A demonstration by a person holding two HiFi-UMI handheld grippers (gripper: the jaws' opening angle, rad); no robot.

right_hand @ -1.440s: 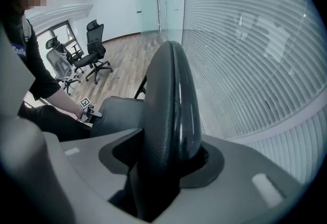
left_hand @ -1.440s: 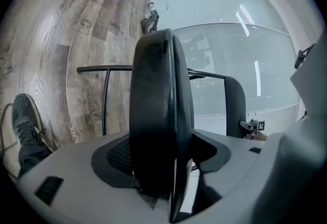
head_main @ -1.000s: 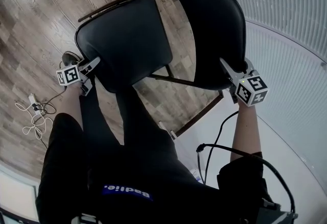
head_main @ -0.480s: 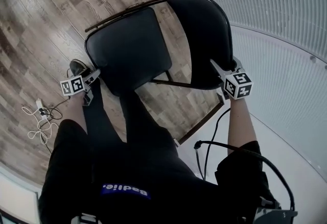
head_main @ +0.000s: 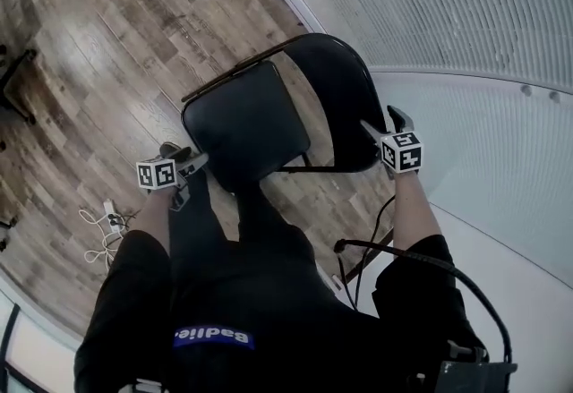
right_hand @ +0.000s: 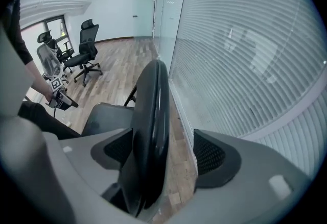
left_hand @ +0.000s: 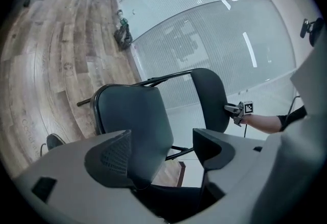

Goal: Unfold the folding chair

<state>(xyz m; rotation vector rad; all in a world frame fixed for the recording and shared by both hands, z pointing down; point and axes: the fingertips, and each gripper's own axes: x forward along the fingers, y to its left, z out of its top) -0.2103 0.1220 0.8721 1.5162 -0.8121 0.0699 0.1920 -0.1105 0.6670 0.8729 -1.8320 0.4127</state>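
The folding chair (head_main: 269, 127) looks stiff and fairly heavy, best held by its rims; left claw (head_main: 190, 169) and right claw (head_main: 383, 125), jaws just opening wide, straddle seat (left_hand: 133, 116) and backrest (right_hand: 150, 116), gripping neither

The left hand-held gripper (head_main: 185, 180) is off the seat (head_main: 246, 127) now. Its jaws have just been opening and stand wide, lifted away from the front corner where they sat a second ago. The right hand-held gripper (head_main: 385, 124) has just been opening as well, and the edge of the backrest (head_main: 345, 105) stands loosely between its jaws with a gap at one pad. The chair (head_main: 295, 69) now looks smaller and farther below the person's head, with more floor (head_main: 107, 42) showing around it.
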